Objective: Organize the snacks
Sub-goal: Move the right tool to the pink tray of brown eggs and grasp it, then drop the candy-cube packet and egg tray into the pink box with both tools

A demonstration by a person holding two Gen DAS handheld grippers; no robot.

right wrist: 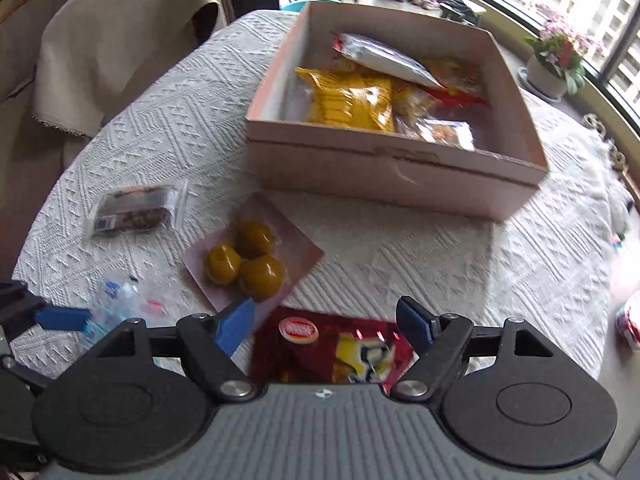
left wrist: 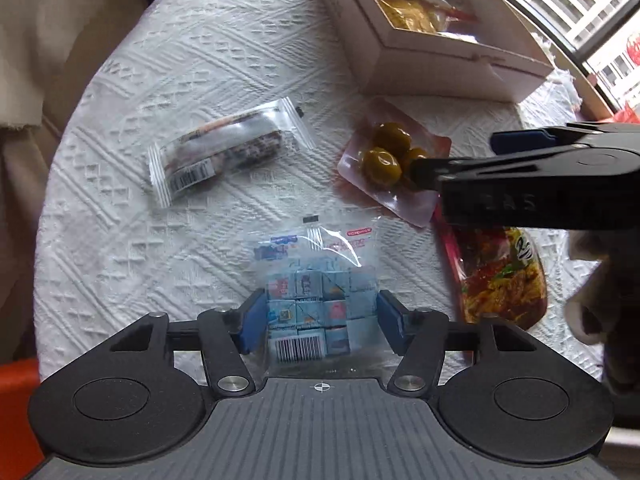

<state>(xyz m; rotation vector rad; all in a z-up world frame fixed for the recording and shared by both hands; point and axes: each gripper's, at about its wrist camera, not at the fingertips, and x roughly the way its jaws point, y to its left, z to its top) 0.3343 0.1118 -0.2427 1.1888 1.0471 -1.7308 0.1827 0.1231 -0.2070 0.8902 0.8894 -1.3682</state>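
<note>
A clear bag of small blue-wrapped cubes [left wrist: 316, 304] lies on the white tablecloth, between the open fingers of my left gripper [left wrist: 320, 324]; the pads flank it, contact unclear. My right gripper [right wrist: 326, 326] is open over a red snack pack [right wrist: 332, 348], also in the left view [left wrist: 500, 280]. A pack with three green olives [right wrist: 248, 260] [left wrist: 390, 156] lies just beyond it. A clear-wrapped dark bar [left wrist: 224, 152] [right wrist: 136, 210] lies at the left. The pink cardboard box [right wrist: 384, 168] [left wrist: 440, 64] holds several snack bags.
The round table has a white textured cloth [right wrist: 400, 248]. A chair draped in beige fabric [right wrist: 120, 40] stands behind at the left. A potted plant [right wrist: 556, 60] and windows are at the right. An orange object [left wrist: 16, 392] sits at the lower left.
</note>
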